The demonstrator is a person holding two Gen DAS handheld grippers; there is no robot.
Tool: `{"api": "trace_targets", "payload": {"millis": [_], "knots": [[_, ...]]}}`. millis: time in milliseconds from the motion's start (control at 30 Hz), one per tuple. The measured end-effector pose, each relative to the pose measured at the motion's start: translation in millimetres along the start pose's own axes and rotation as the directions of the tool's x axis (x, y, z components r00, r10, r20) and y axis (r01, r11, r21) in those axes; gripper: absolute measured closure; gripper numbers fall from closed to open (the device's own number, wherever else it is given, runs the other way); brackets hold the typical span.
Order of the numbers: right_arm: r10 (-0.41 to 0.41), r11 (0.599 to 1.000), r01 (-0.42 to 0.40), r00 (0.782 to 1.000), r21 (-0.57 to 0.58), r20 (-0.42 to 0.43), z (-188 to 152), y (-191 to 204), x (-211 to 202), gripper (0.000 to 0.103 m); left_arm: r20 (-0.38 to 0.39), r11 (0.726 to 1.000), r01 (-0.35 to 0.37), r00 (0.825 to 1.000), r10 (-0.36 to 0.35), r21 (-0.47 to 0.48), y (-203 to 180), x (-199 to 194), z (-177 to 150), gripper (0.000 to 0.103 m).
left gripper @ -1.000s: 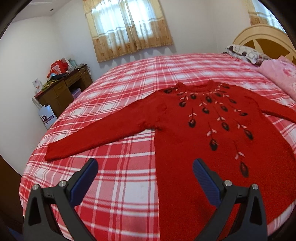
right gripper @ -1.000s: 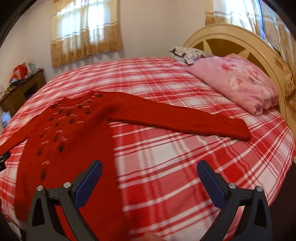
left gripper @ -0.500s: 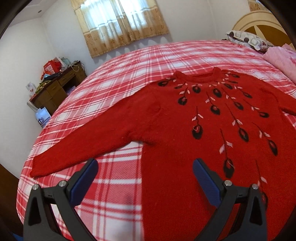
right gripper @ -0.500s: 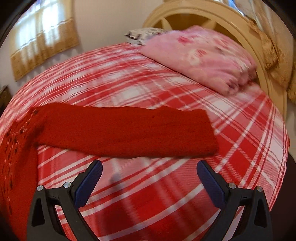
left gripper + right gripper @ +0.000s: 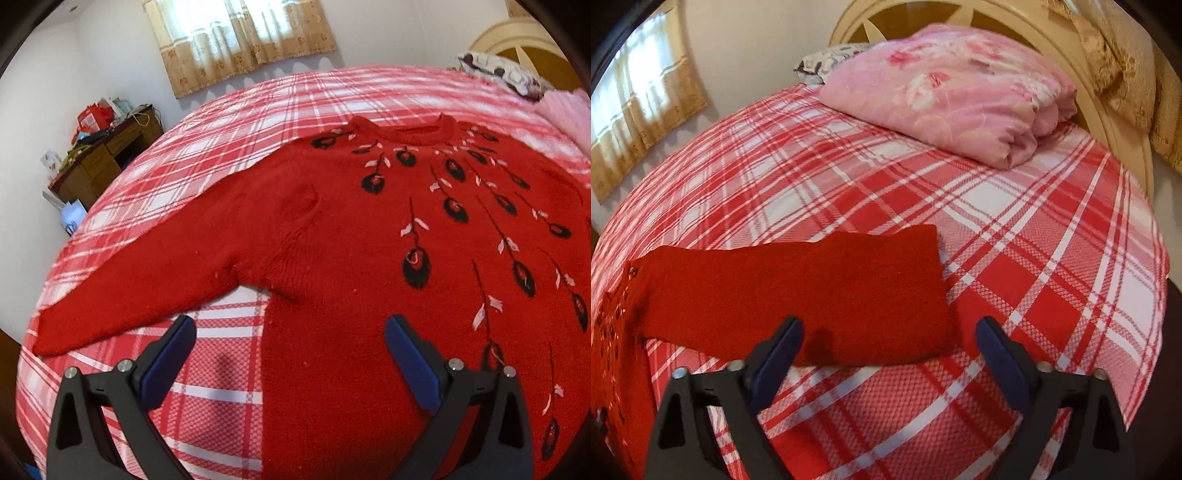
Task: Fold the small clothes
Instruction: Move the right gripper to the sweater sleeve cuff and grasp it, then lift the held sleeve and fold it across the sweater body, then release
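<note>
Left wrist view gives us the red sweater (image 5: 369, 236) lying flat, front up, on the plaid bed (image 5: 229, 376) — our left claw (image 5: 290, 356) hangs spread and empty over its side edge below the armpit. Our right claw (image 5: 888, 354), also spread, hovers over the end of the other sleeve (image 5: 798, 291) — a pink quilt (image 5: 953, 88) lies by the headboard (image 5: 1108, 122).

A red plaid bed (image 5: 1034, 229) carries a flat red sweater (image 5: 369, 258), a pink quilt (image 5: 953, 88), and seemingly a patterned pillow (image 5: 498, 72).
</note>
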State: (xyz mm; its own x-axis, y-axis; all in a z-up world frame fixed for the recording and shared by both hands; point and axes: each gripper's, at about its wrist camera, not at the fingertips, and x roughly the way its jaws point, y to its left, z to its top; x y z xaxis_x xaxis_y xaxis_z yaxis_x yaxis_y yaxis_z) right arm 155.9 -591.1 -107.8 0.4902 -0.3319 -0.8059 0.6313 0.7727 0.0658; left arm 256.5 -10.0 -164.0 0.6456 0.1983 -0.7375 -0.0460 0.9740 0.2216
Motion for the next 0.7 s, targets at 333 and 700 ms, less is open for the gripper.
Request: {"api": "trace_targets", "payload": {"millis": [333, 700], "knots": [[-0.012, 1.0, 0.011, 0.999, -0.006, -0.043, 24, 1, 21, 0.077, 0.052, 0.999, -0.044, 0.998, 0.044, 0.006, 11, -4, 3, 0.0], [0.08, 0.995, -0.08, 0.997, -0.056, 0.001, 35, 39, -12, 0.094, 0.062, 0.993, -0.086, 0.994, 0.092, -0.086, 55, 4, 4, 0.0]]}}
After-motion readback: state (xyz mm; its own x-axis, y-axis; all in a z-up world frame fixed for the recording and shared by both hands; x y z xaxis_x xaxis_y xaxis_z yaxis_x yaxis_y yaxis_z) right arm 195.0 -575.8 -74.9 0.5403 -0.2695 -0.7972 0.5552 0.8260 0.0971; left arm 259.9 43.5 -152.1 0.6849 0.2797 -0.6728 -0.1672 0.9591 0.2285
